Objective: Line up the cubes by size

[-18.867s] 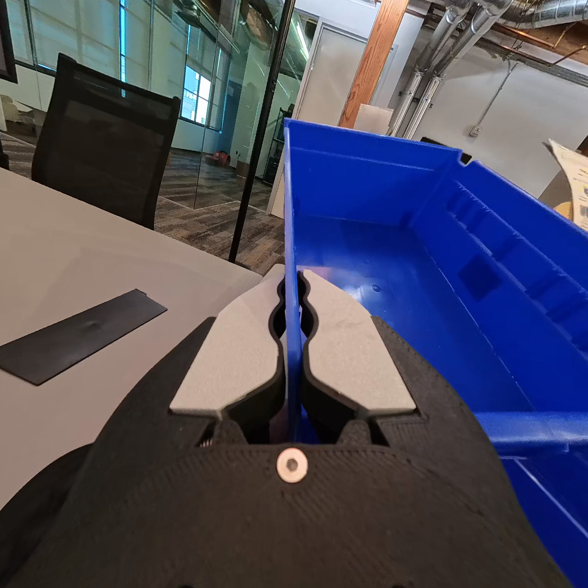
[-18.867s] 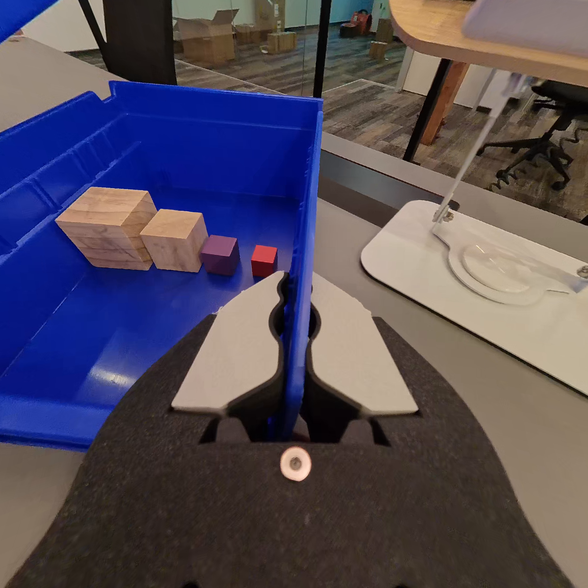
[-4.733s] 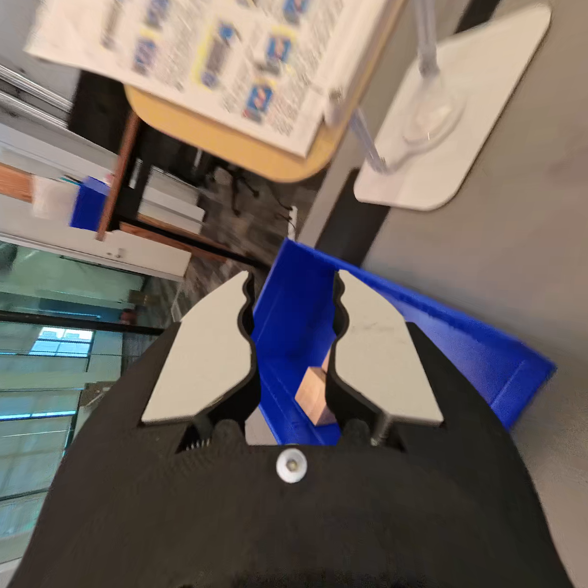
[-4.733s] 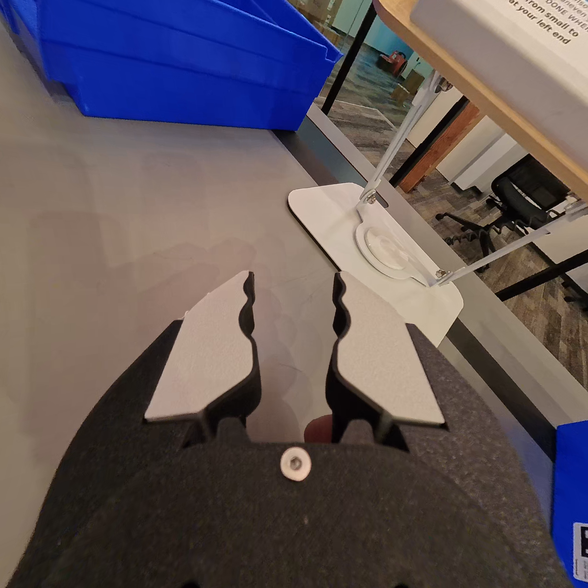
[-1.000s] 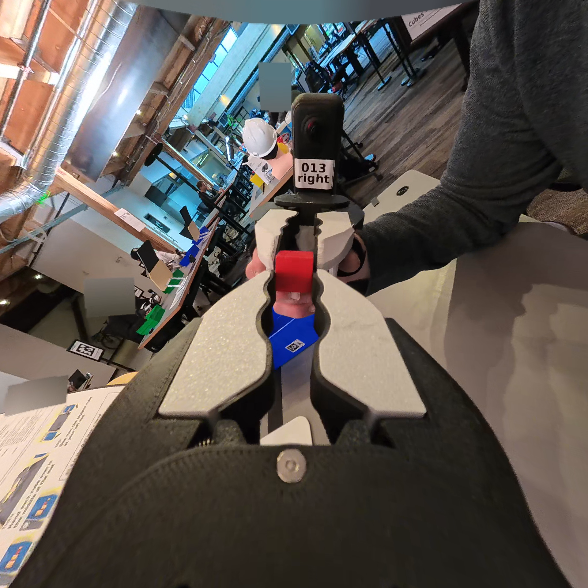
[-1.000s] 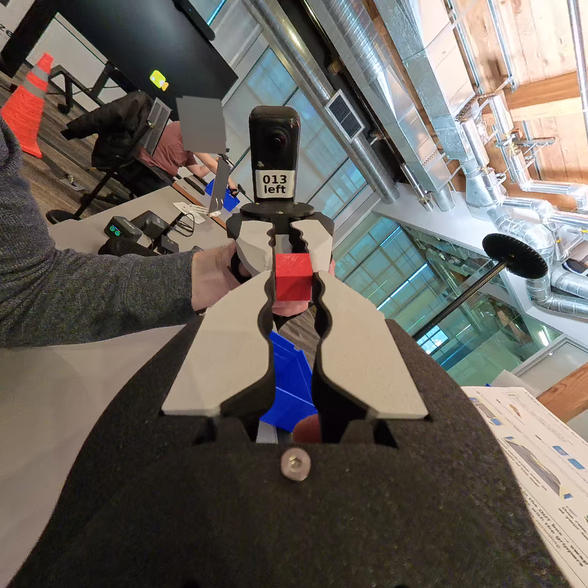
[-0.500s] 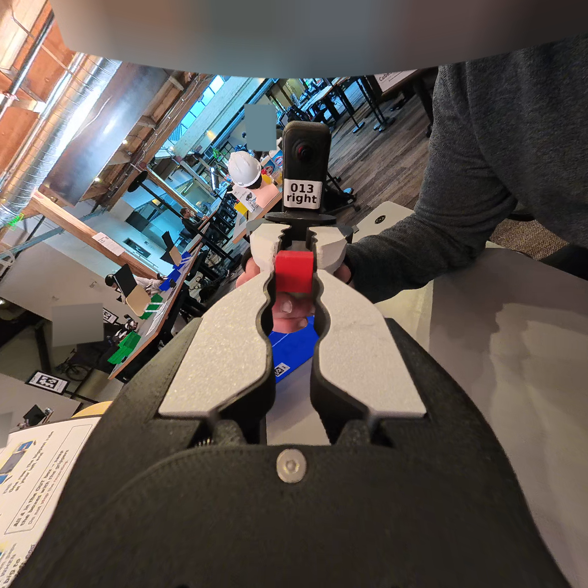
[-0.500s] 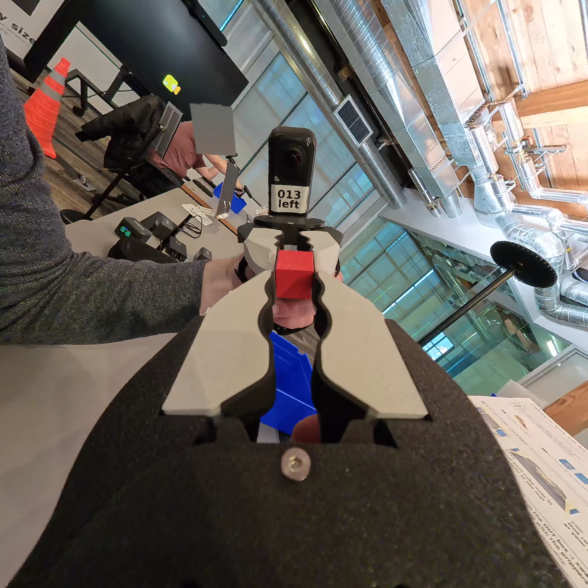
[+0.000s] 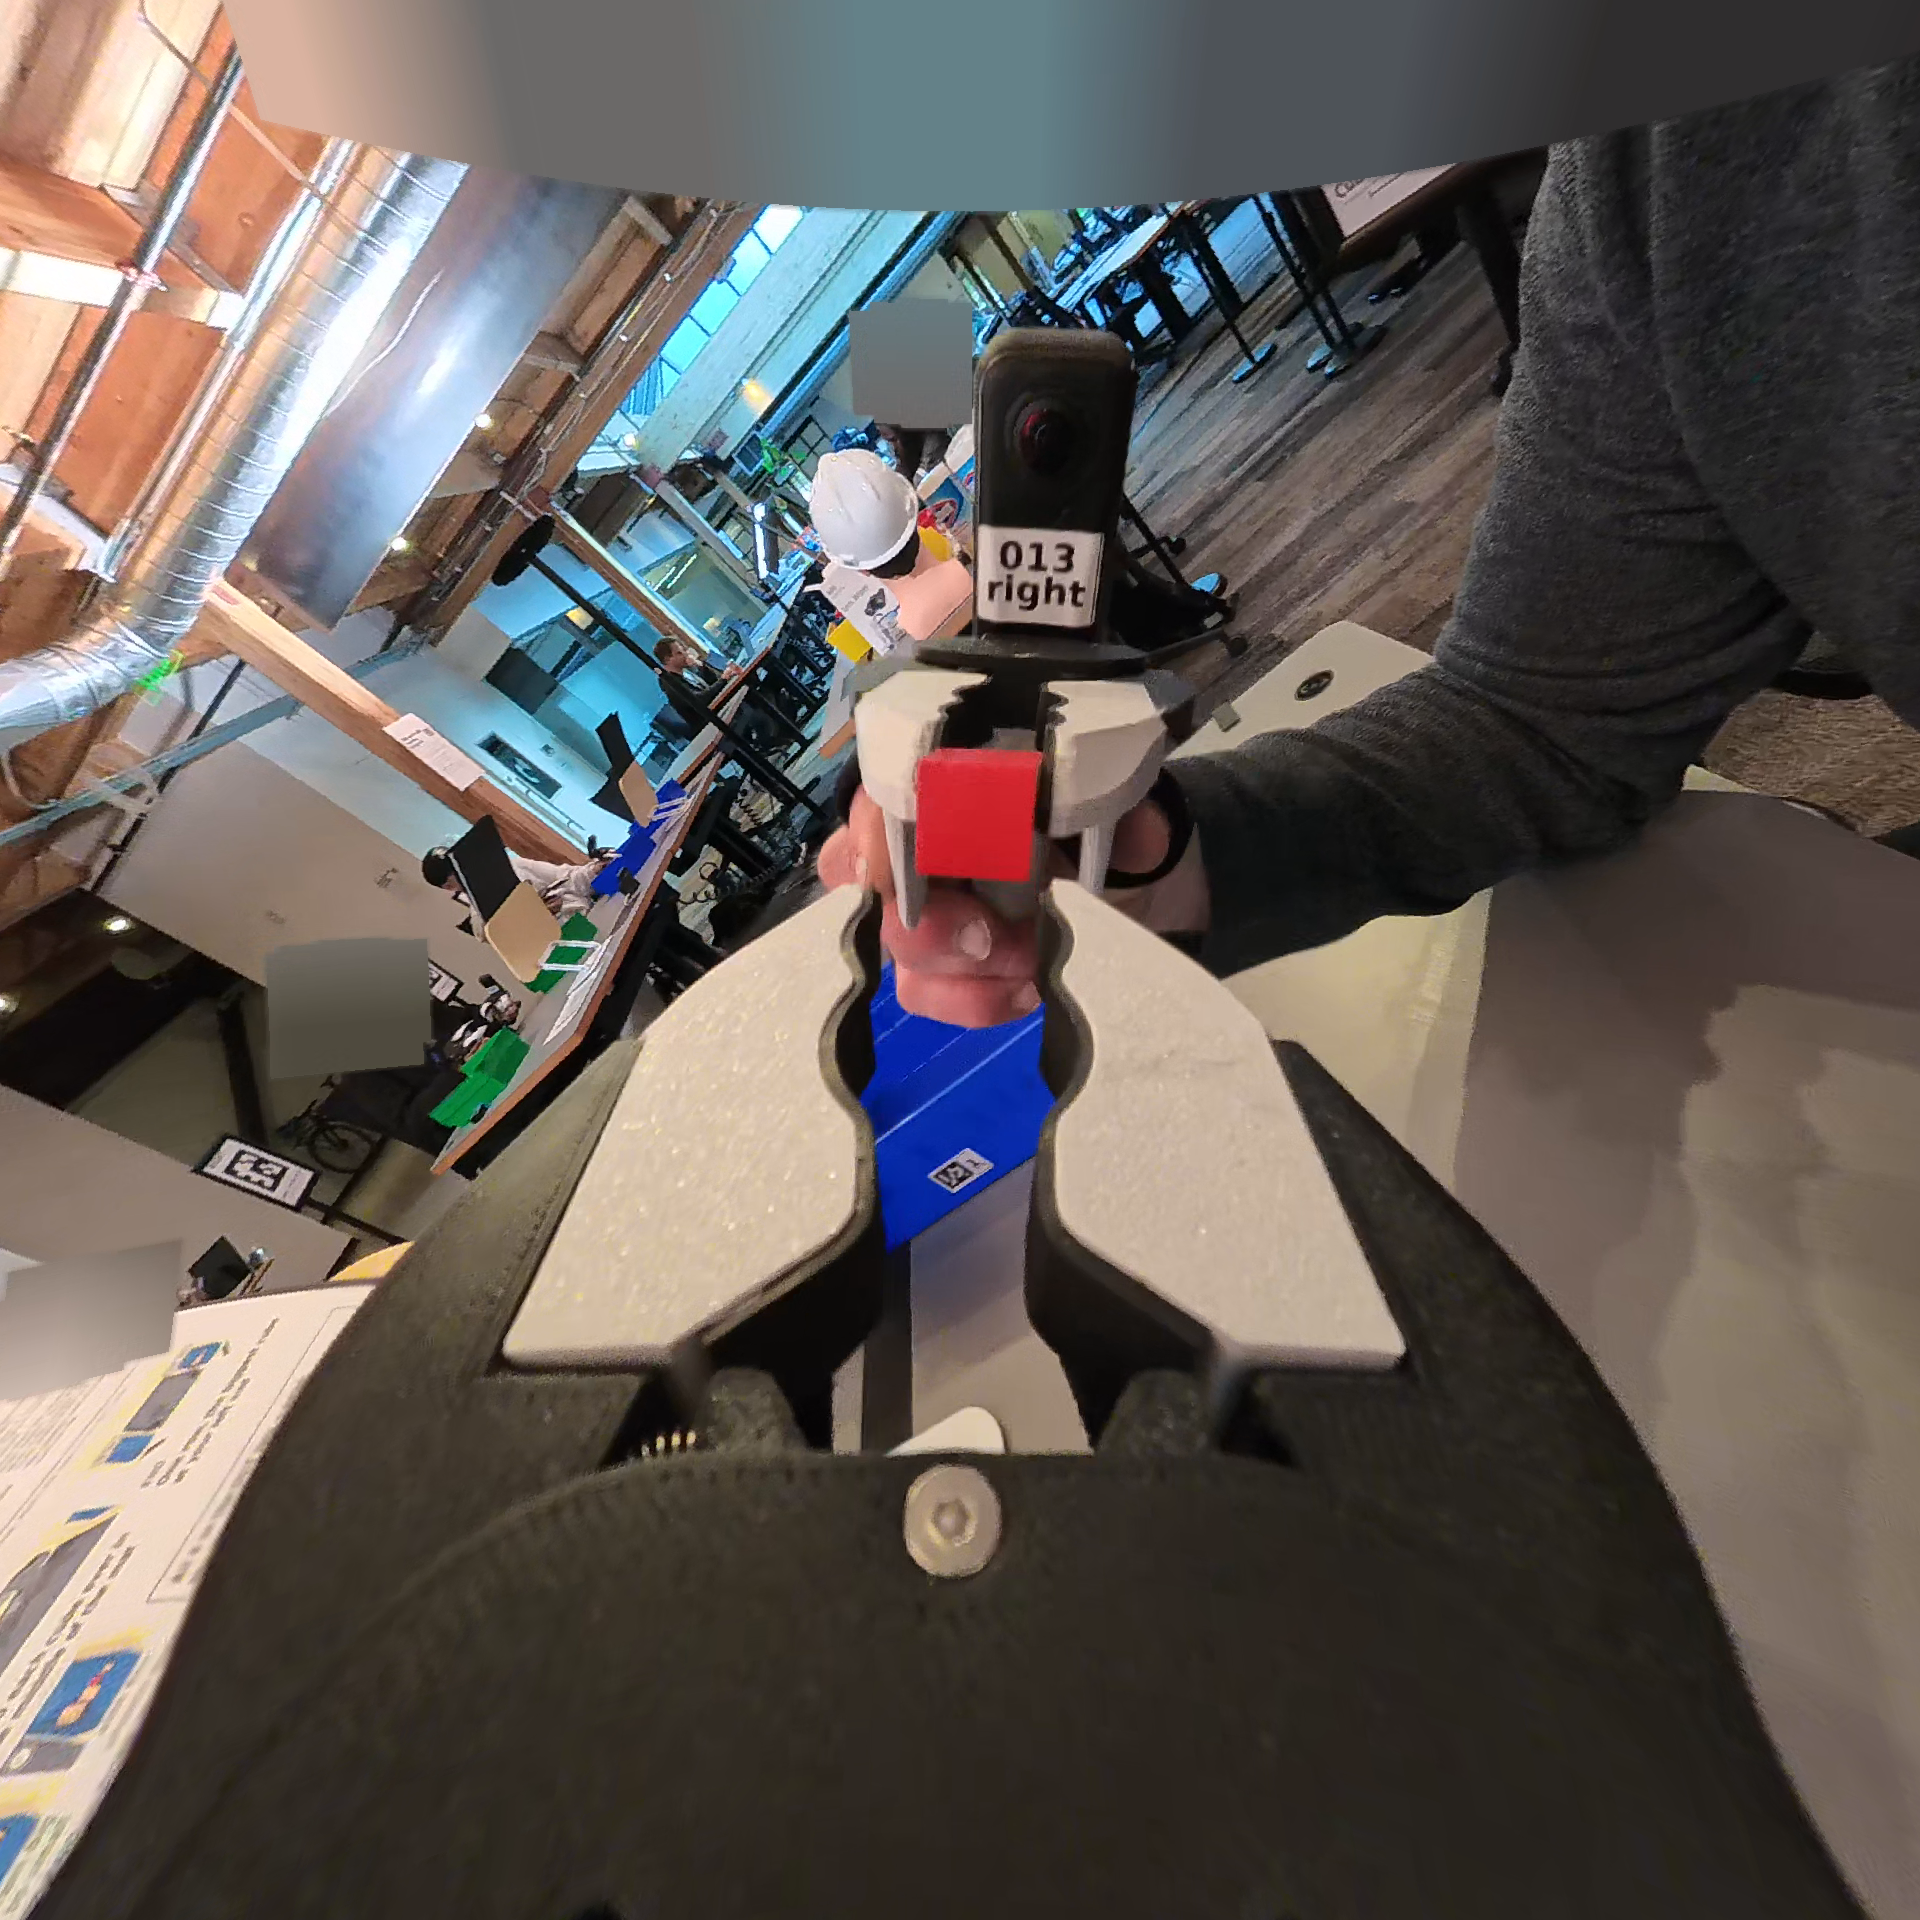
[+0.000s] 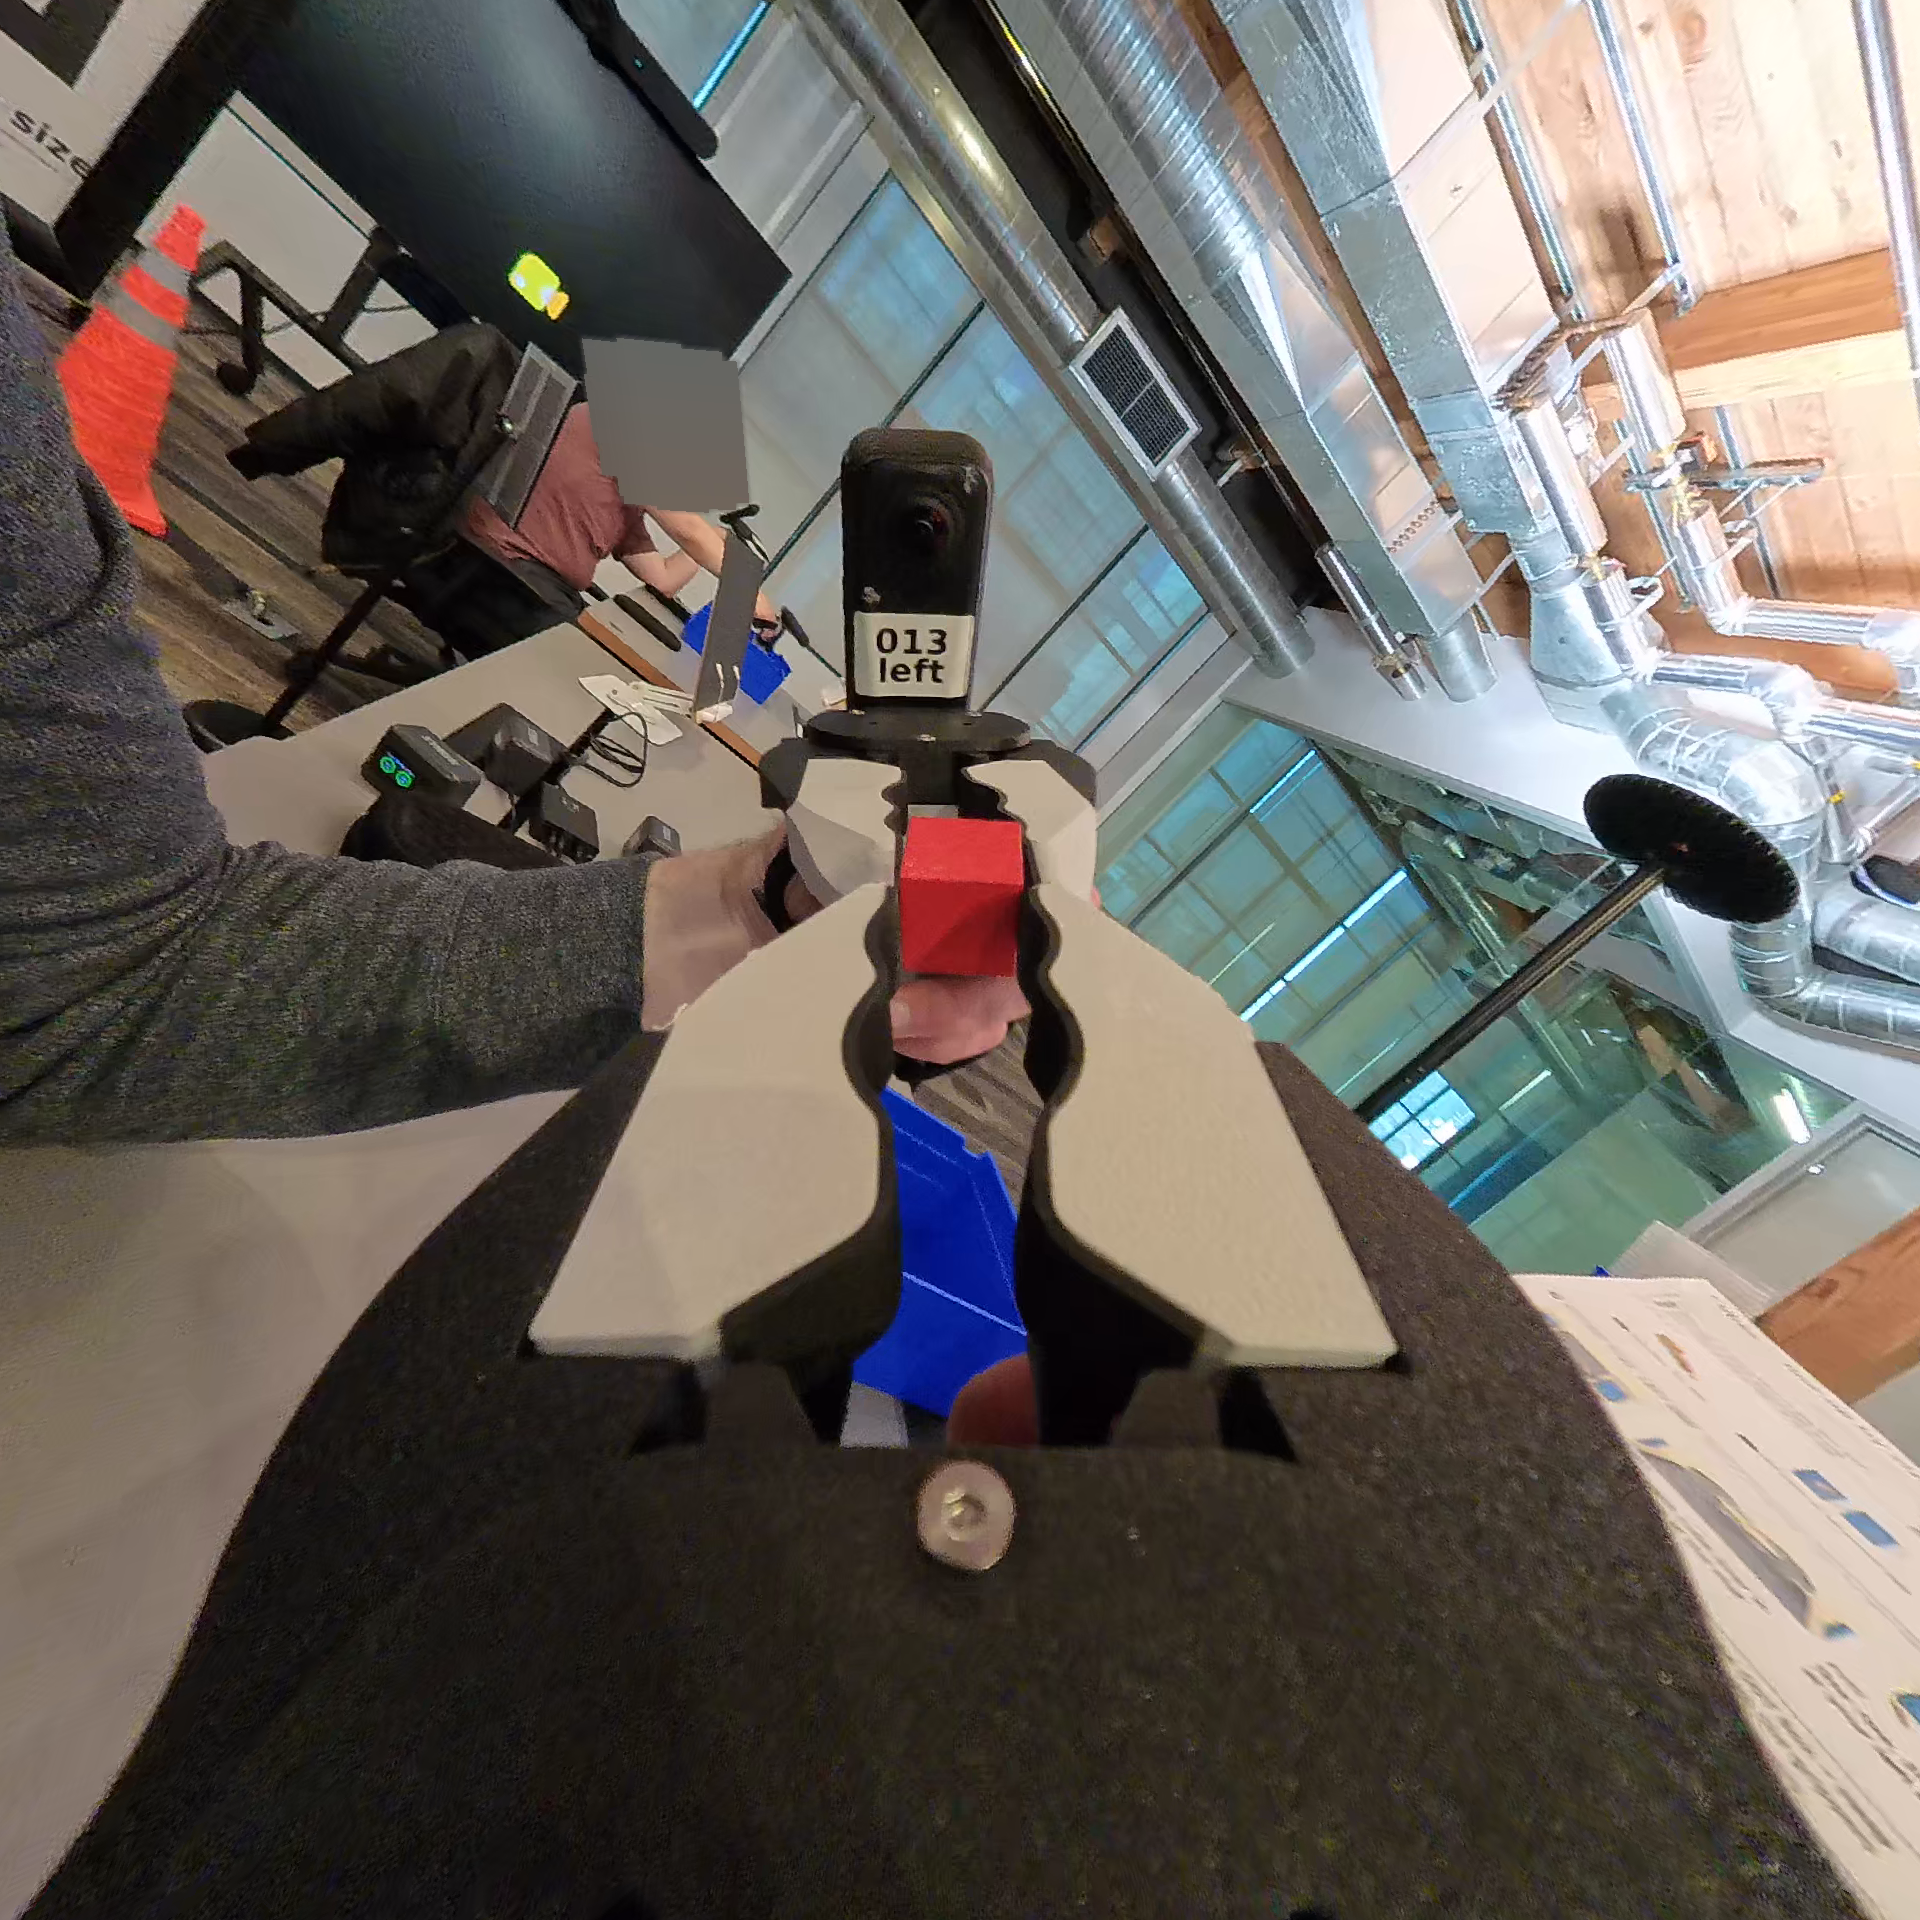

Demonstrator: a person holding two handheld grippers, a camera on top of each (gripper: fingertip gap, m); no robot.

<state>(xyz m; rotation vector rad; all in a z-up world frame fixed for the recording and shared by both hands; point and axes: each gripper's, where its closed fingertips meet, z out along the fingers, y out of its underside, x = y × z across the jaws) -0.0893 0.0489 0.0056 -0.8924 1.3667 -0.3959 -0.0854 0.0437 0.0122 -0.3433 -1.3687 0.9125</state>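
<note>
A small red cube [image 10: 958, 899] is up in the air between my two grippers, which face each other. My right gripper [image 10: 956, 920] is shut on it, with both pads pressed against its sides. In the left wrist view the cube [image 9: 977, 816] sits in the right gripper's fingers [image 9: 894, 790], just beyond my left gripper [image 9: 954, 920]. My left gripper is open and its pads stand clear of the cube. From the right wrist view the left gripper [image 10: 940, 816] shows just behind the cube with its jaws apart.
A blue bin [image 9: 956, 1101] lies on the grey table [image 9: 1662, 1143] below the grippers; it also shows in the right wrist view [image 10: 935, 1247]. A printed sheet [image 9: 83, 1558] lies to the side. A person's grey sleeves hold the grippers. Other desks and people are far behind. Both grippers' tips are close together, under 4 cm apart.
Both grippers were shut on the red cube. My left gripper has now opened, let go of it and drawn back slightly. The cube stays in my right gripper.
</note>
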